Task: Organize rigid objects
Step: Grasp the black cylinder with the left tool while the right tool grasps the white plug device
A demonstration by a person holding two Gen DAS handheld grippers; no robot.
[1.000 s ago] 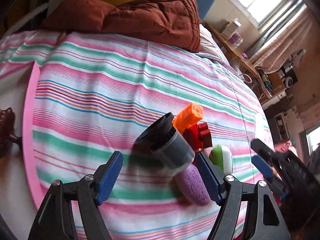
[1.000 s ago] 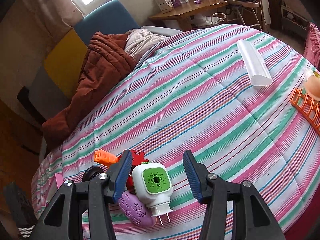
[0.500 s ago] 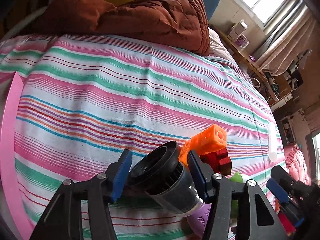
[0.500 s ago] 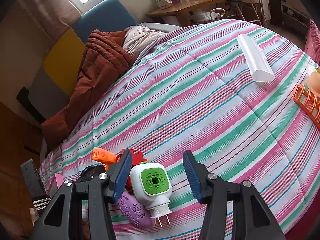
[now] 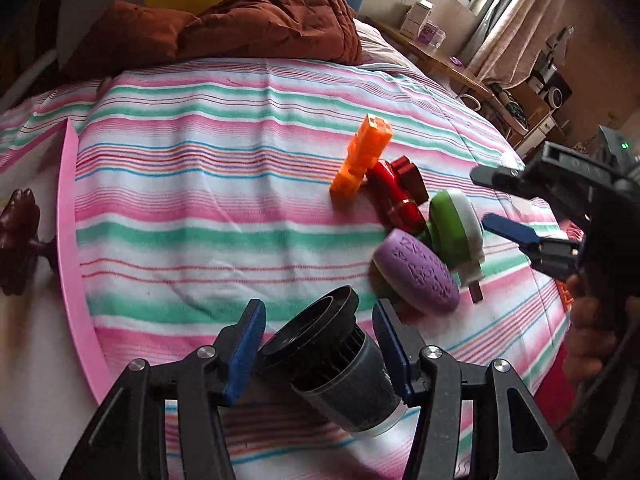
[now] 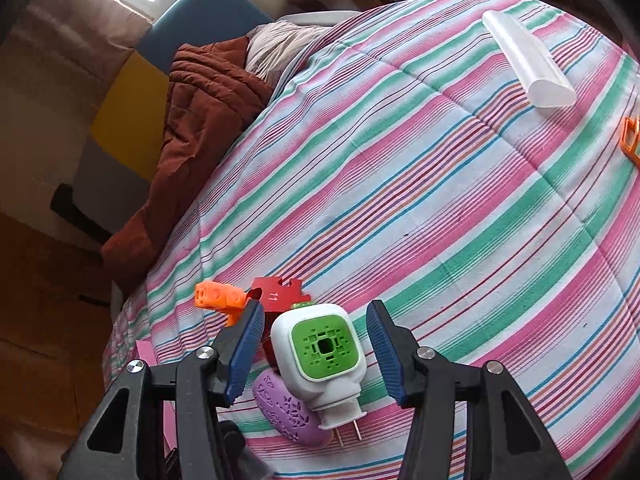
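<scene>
Two pairs of tongs work over a bed [image 5: 208, 208] covered in a pink, green and white striped sheet. The left tongs [image 5: 318, 344] pinch a dark cylinder [image 5: 340, 368] with a ribbed collar and a wide black rim; both blue pads press on its sides, and it sits tilted between them with the rim pointing away from the camera, above the near part of the sheet.

The right tongs [image 6: 316, 344] stand spread on either side of a white plug-in device [image 6: 324, 354] with a green square face; its jaws are opening and there is a gap between each pad and the device. The device lies on the sheet with its two metal prongs toward the camera, and it rests partly on a purple oval case [image 6: 290, 414] with a cut-out pattern. In the left wrist view the same right tongs come in from the right edge, held by a hand [image 5: 596, 332].

Just beyond the device lies a red piece [image 6: 280, 292] marked with a number, and an orange block [image 6: 218, 296] touches its left side. Together the four things form a tight cluster.

Farther off on the sheet, well apart from the cluster, lies a clear plastic tube [image 6: 528, 66]. A rust-brown quilt [image 5: 240, 28] is bunched at the head of the bed. A pink strip [image 5: 74, 248] runs along the bed's left edge.
</scene>
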